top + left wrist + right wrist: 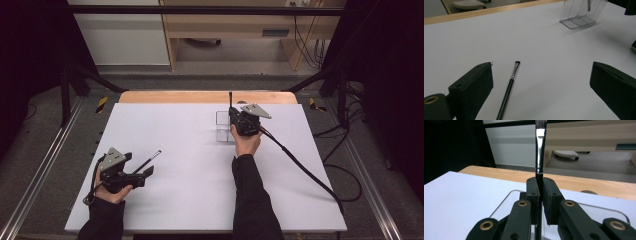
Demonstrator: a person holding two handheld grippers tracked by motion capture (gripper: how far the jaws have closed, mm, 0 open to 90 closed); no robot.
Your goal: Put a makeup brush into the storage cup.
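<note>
My right gripper [233,119] is shut on a black-handled brush [540,142] with a silver ferrule, held upright with bristles up, just over a clear compartmented holder [223,126]. In the right gripper view both pads [550,192] pinch the handle, and the holder's rim [506,197] lies beneath. A second thin black brush [148,162] lies flat on the white table at the front left. My left gripper [149,171] is open beside it; in the left gripper view this brush [509,87] lies between the wide jaws, nearer the left one, untouched. The holder [581,15] stands far off.
The white tabletop [190,165] has a wooden strip [207,96] along its far edge. A black cable [305,170] trails from the right gripper across the table's right side to the floor. Dark frame posts stand at both sides.
</note>
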